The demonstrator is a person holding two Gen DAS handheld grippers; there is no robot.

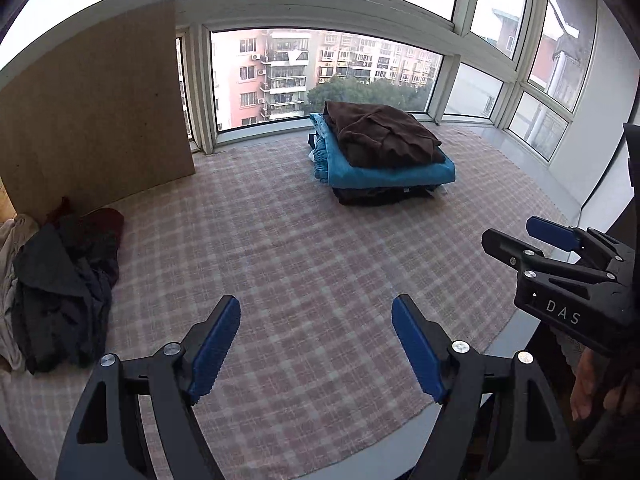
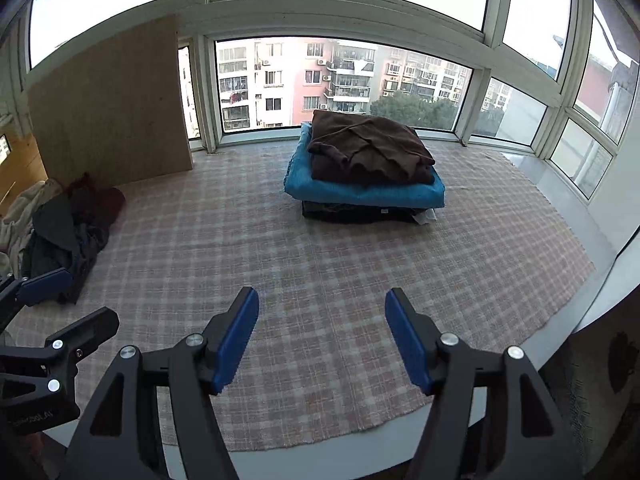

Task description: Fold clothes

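A stack of folded clothes stands at the far side of the checked cloth, with a brown garment point(image 1: 384, 132) point(image 2: 370, 150) on top of a blue one point(image 1: 392, 172) point(image 2: 360, 192) and dark ones below. A heap of unfolded dark and pale clothes point(image 1: 60, 280) point(image 2: 64, 224) lies at the left. My left gripper point(image 1: 316, 344) is open and empty above the cloth's near part; it also shows at the lower left of the right wrist view point(image 2: 68, 300). My right gripper point(image 2: 322, 336) is open and empty, and shows at the right of the left wrist view point(image 1: 516, 236).
The pink checked cloth point(image 1: 280, 248) point(image 2: 320, 260) covers a white table by large windows. A brown board point(image 1: 92, 120) point(image 2: 112, 104) leans upright at the back left. The table's white edge point(image 2: 560, 340) curves around at the right and near side.
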